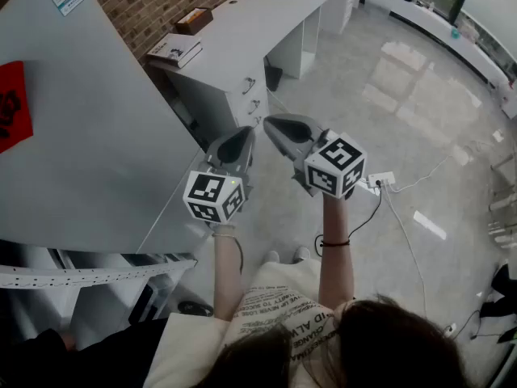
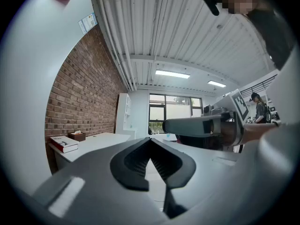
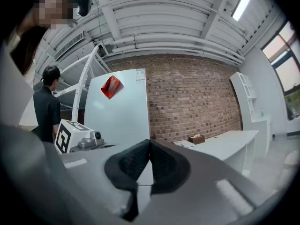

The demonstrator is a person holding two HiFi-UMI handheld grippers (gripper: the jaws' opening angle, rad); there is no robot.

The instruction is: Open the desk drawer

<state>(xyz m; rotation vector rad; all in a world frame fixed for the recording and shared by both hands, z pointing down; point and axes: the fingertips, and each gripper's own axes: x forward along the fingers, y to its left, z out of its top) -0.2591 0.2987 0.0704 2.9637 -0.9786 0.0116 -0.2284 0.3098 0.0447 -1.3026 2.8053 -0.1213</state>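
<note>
The grey left gripper (image 2: 150,139) is shut: its black ribbed pads (image 2: 133,163) are pressed tip to tip w/ nothing between them. The grey right gripper (image 3: 150,142) is shut the same way, also w/ nothing held. In the head view both are seen mid-frame, held up in the air side by side on raised arms, noses turned up-frame toward the desk. Nothing is touched by either. This is judged to be a ready pose, so both can be aimed before a reach is made.

The white desk (image 1: 266,14) is found at the top middle of the head view, well apart from both grippers. Its stack of white drawers (image 1: 242,95) w/ small curved metal handles (image 1: 249,84) is at the desk's near end, just above the gripper tips in the frame. All drawers look pushed in, so the task is judged not begun yet. The handles face the person, prob. why the noses are pointed that way.

A red-and-white book (image 1: 176,49) & a brown tissue box (image 1: 194,20) are laid on the desk top, away from the drawer fronts, so nothing is in the way of a pull. A big white panel (image 1: 89,136) stands at the left of the frame, close to the left gripper; some care is judged to be needed there. For the next move, one gripper would have to be opened & then closed on a handle.
</note>
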